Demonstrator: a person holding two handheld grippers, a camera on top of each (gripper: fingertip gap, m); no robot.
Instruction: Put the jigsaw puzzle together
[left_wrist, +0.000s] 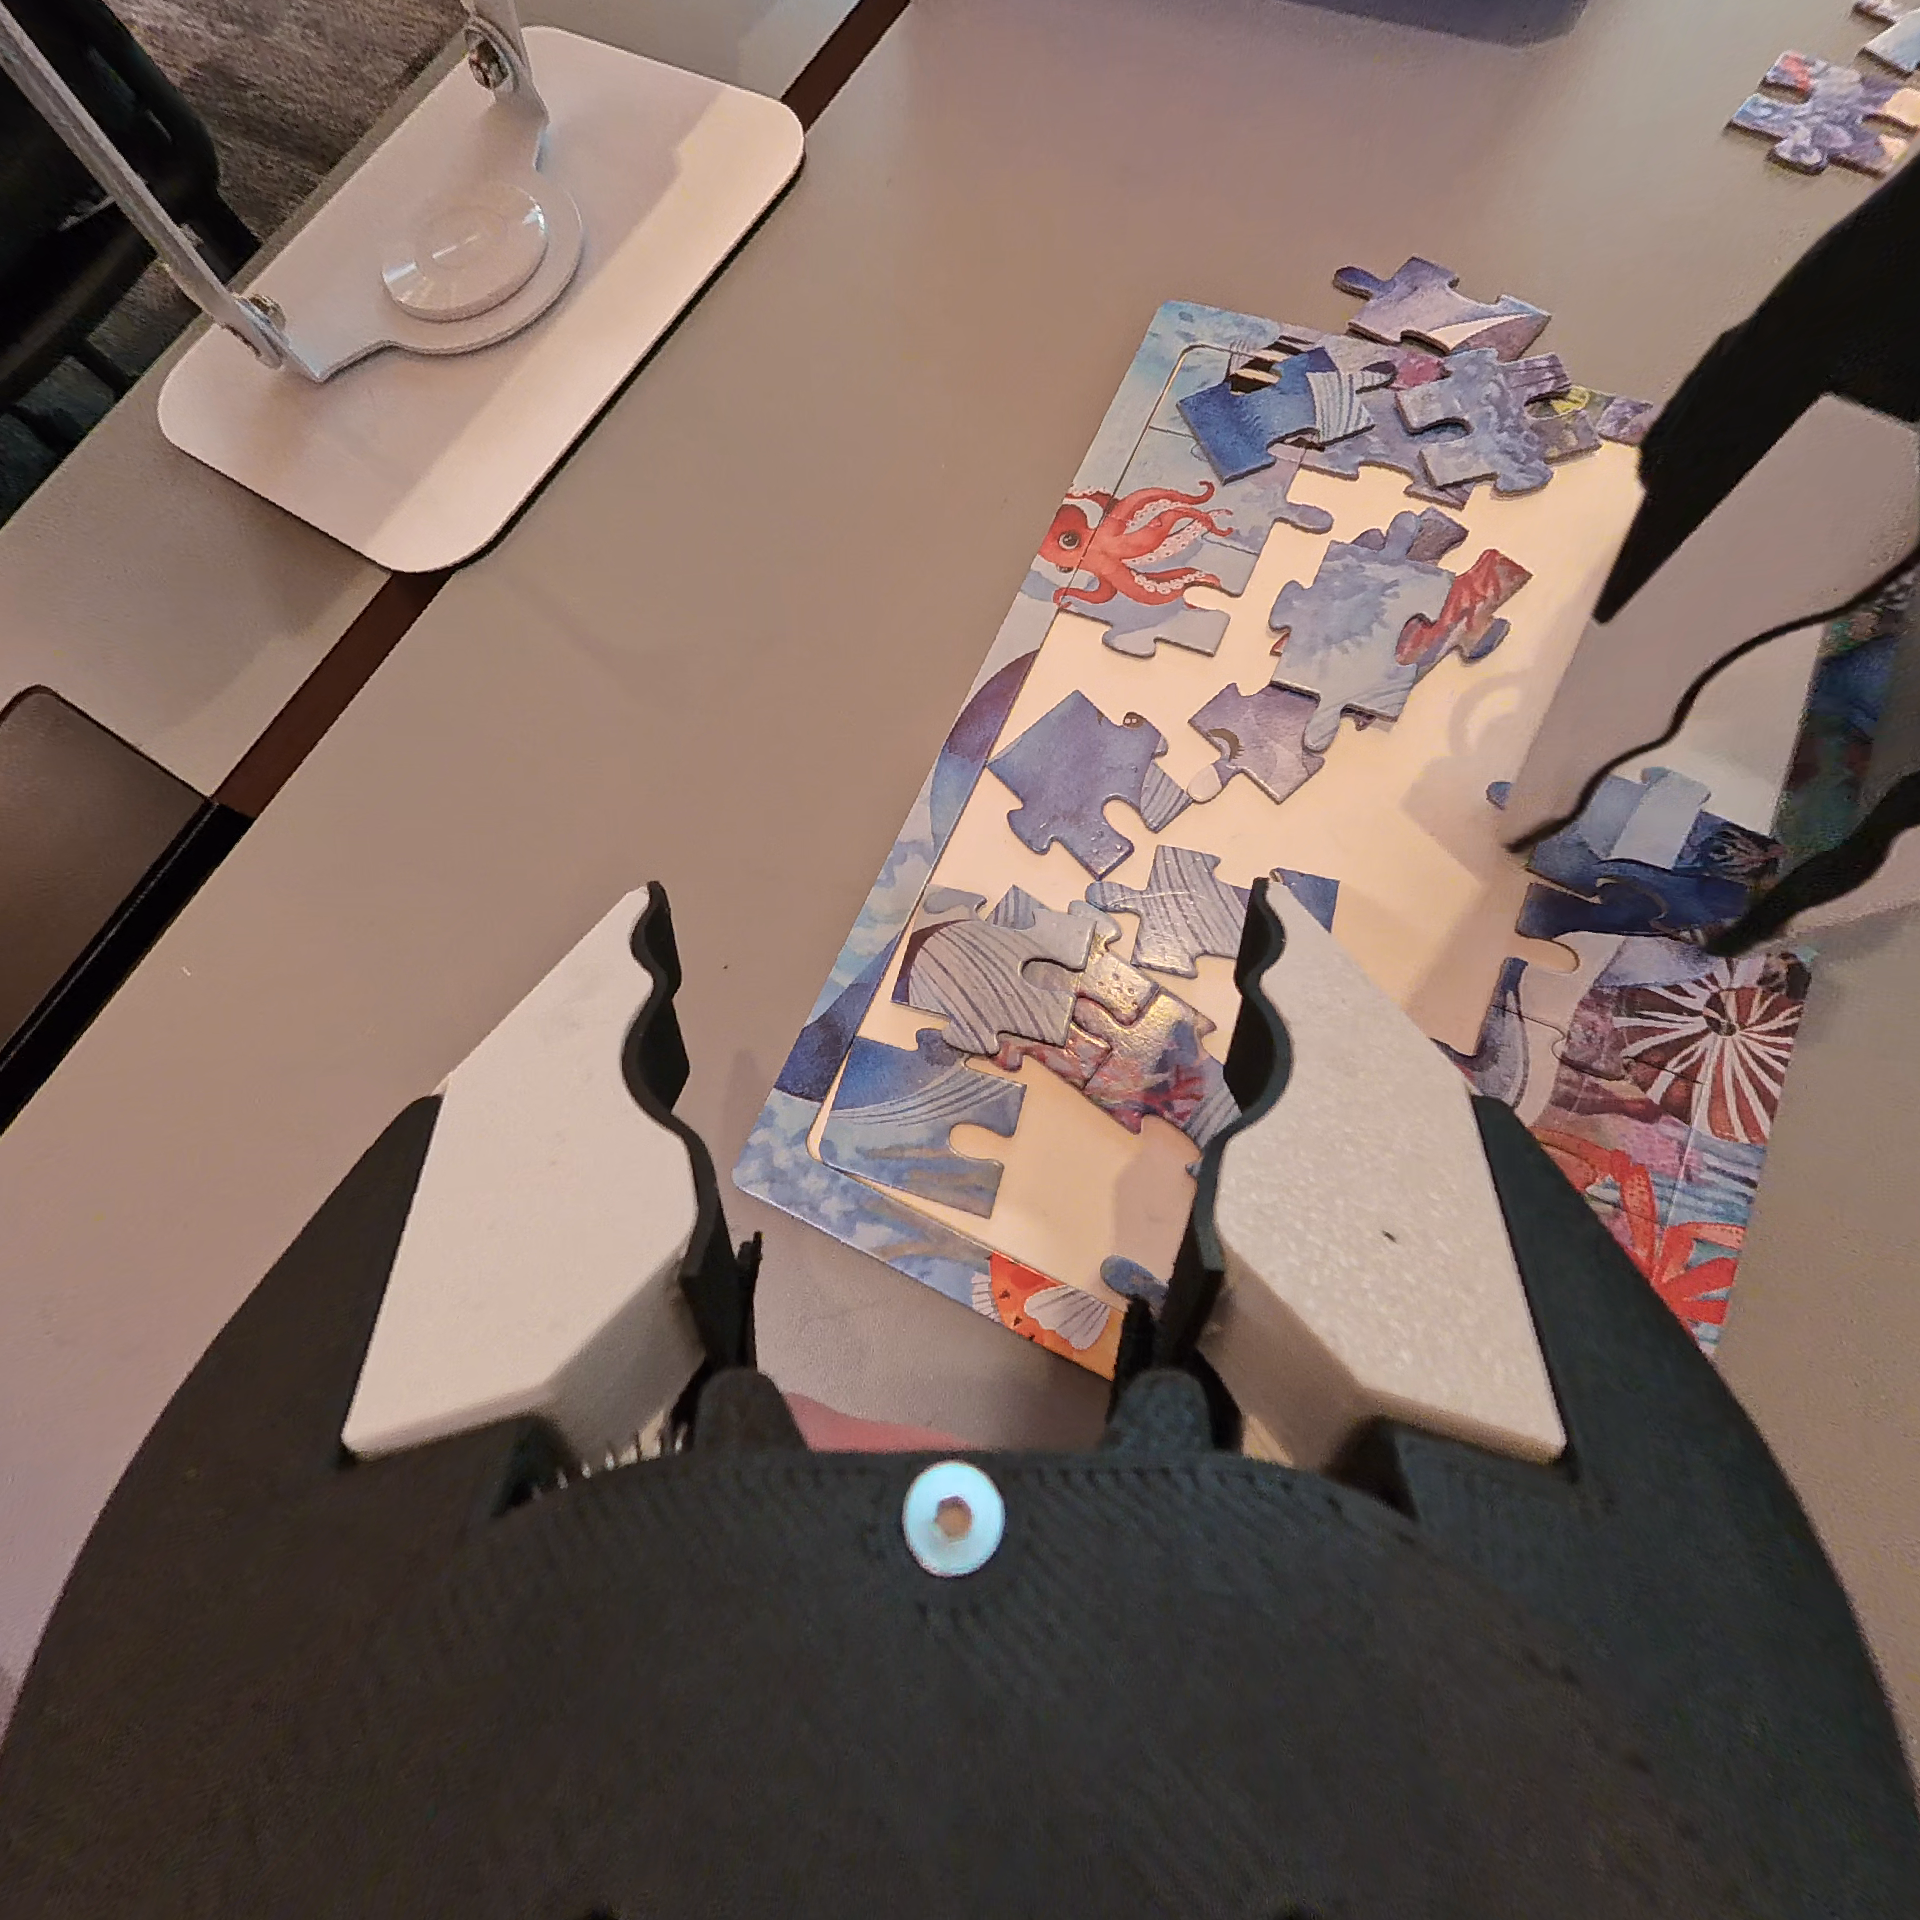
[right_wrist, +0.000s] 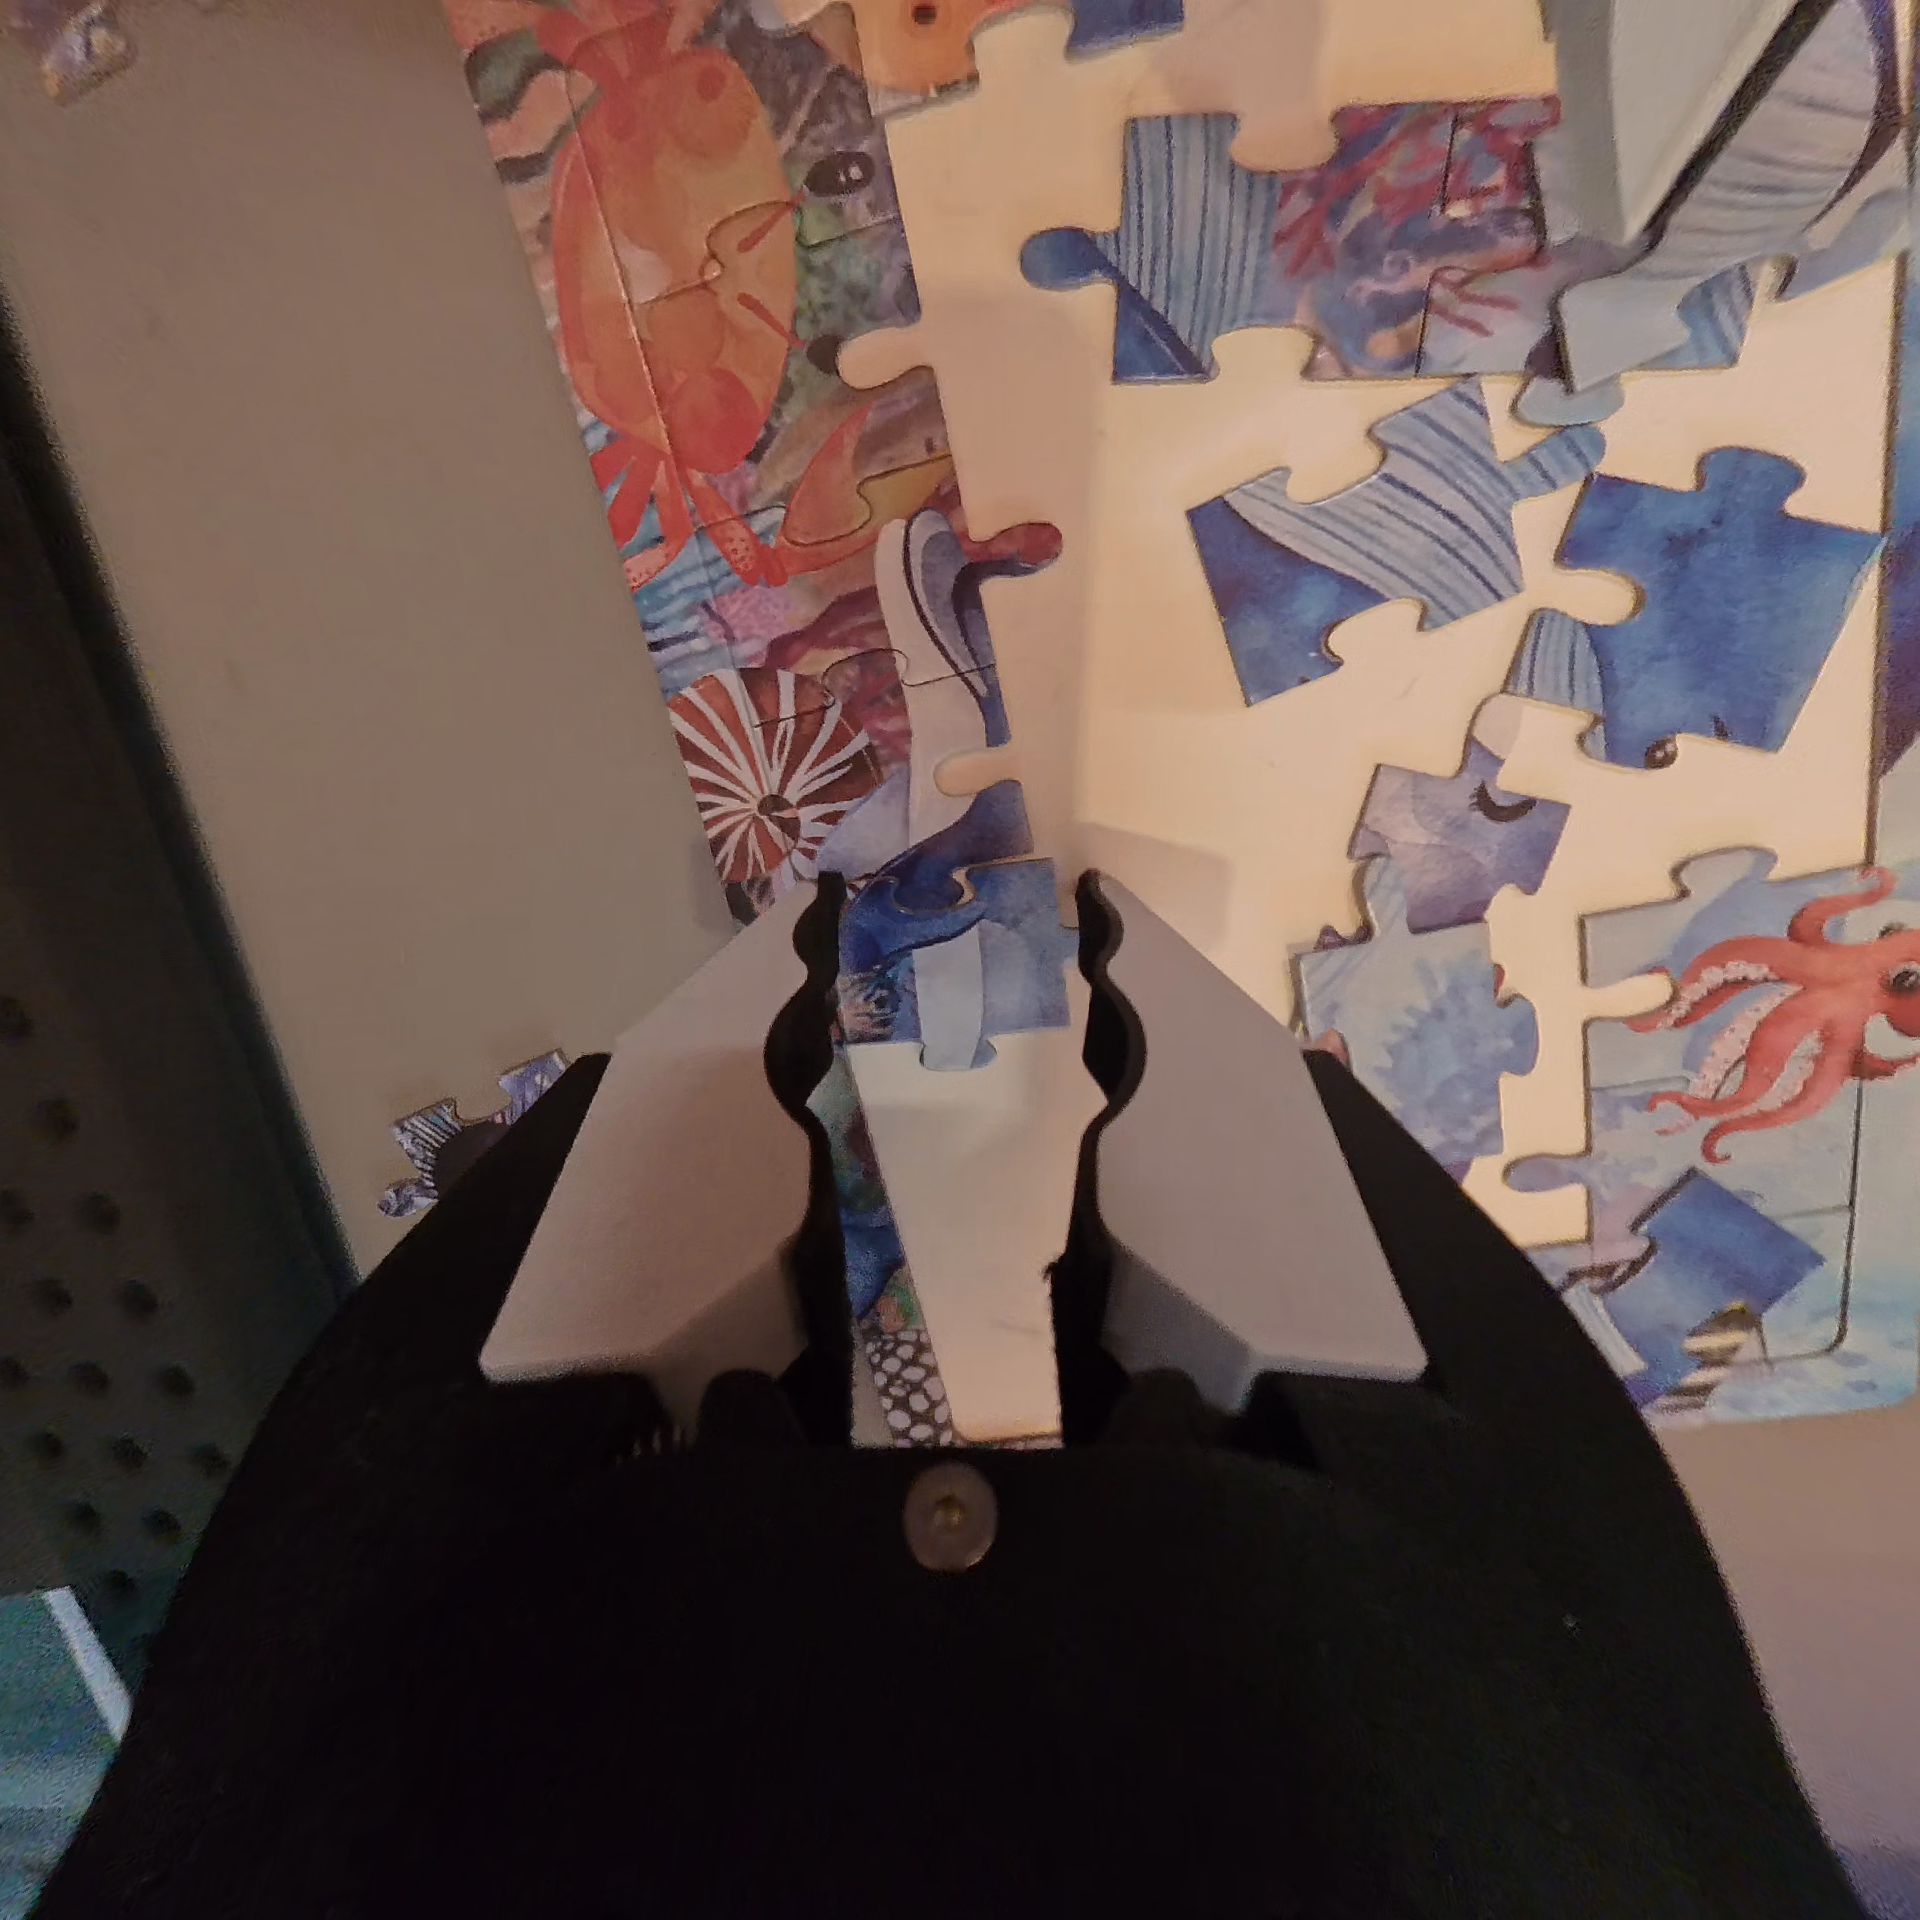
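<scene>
— Whereabouts for the puzzle tray?

— Flat on the grey surface, right of centre in the left wrist view. Borders partly filled. Cream middle mostly bare, with loose pieces strewn over it and a heap at the far end. A few strays off the tray, upper right of the frame.

— And the left claw?

— Spread wide, holding nothing, poised over the tray's near corner.

— Right claw?

— Parted too, tips astride a blue piece by the filled border, centre of the right wrist view. Touching it or just above: cannot tell.

— Handling?

— Probably thin card: light, stiff while flat, glossy and likely to skid under a push. Hard to pinch when lying flush. Better to nip an edge or a tab overhanging a neighbour, or to slide with one tip. Gently at the tabs, those being likeliest to crease.
</scene>
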